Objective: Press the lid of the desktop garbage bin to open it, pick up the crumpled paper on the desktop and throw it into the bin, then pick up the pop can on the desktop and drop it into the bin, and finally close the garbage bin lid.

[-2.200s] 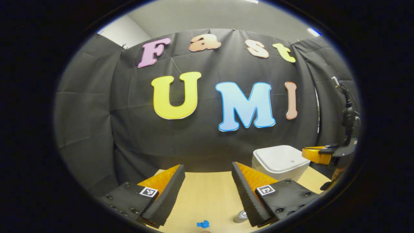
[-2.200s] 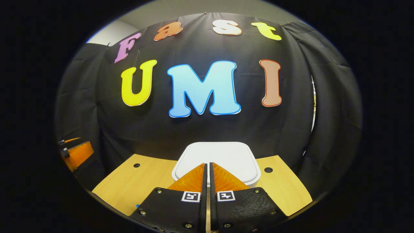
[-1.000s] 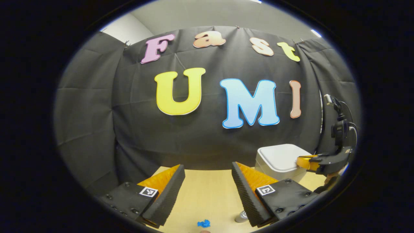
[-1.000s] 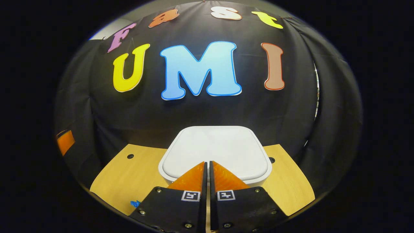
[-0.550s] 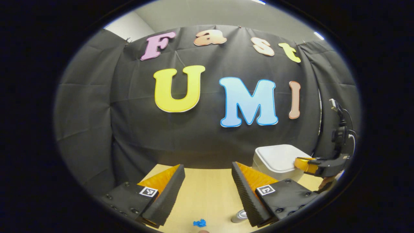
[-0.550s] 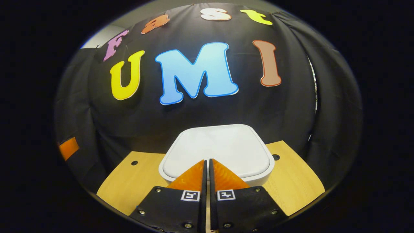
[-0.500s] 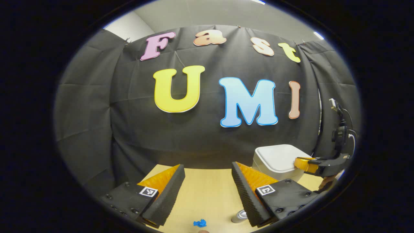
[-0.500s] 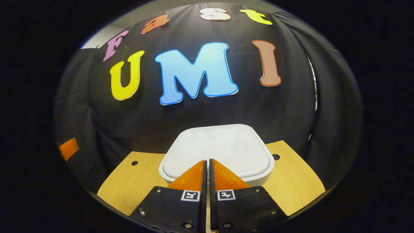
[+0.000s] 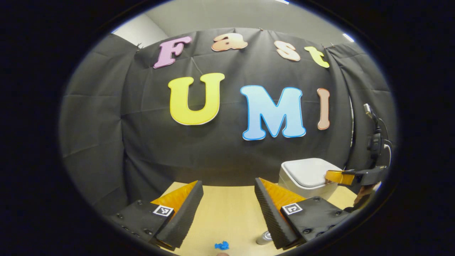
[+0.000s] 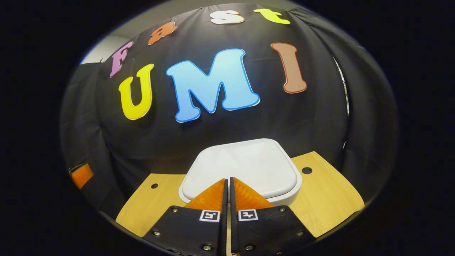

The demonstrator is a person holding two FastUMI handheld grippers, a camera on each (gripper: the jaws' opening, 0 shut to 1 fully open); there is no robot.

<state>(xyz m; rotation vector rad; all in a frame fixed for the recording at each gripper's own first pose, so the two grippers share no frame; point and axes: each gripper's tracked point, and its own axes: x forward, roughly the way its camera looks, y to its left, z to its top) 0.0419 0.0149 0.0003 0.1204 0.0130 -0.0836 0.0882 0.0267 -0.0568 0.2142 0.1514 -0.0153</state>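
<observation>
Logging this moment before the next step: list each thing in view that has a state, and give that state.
Bin lid: shut, flat on the bin.
Crumpled paper: lying loose on the desktop.
Pop can: standing on the desktop, ungripped.
Left hand-held gripper: open, holding nothing.
Right hand-held gripper: shut, empty, tips at the lid's near edge.

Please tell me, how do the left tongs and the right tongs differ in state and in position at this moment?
The left tongs are open with a wide gap, while the right tongs are shut with fingers together. The left tongs hang over bare desktop, near the blue crumpled paper and the pop can; the right tongs point at the front edge of the white bin lid, which looks closed. Both hold nothing.
</observation>
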